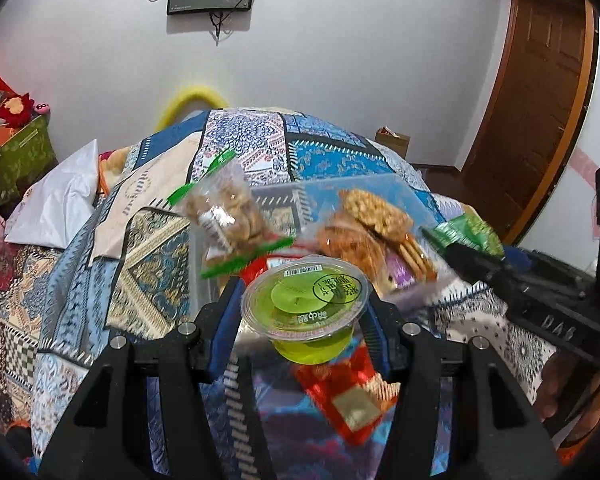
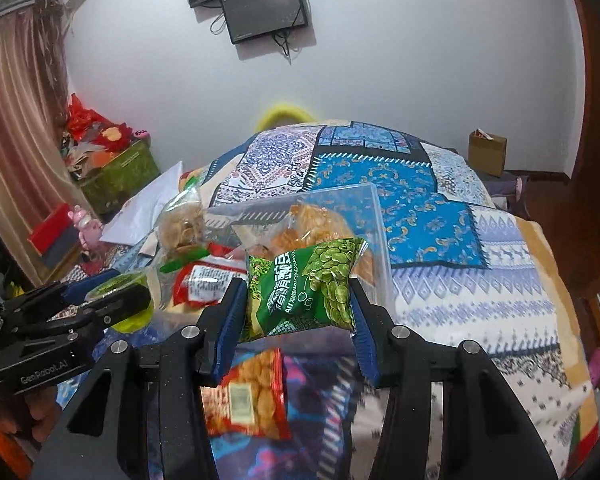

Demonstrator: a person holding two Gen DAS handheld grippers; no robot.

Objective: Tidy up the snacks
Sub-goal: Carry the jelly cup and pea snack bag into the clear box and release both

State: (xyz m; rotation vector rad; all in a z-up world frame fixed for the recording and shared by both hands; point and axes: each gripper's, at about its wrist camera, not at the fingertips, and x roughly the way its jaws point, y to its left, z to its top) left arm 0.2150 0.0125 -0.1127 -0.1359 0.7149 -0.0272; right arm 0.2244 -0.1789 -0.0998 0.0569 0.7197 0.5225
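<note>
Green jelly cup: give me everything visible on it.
The green jelly cup is a small clear plastic tub of lime-green jelly, sealed by a film lid printed with a barcode and a round dark-lettered label. It tilts toward the camera, lifted off the bedspread, pinched at its sides by the left gripper.

Snacks on patchwork quilt: colours
Lime-green jelly cup; green pea bag; red nut bag; blue-and-white patterned quilt.
</note>
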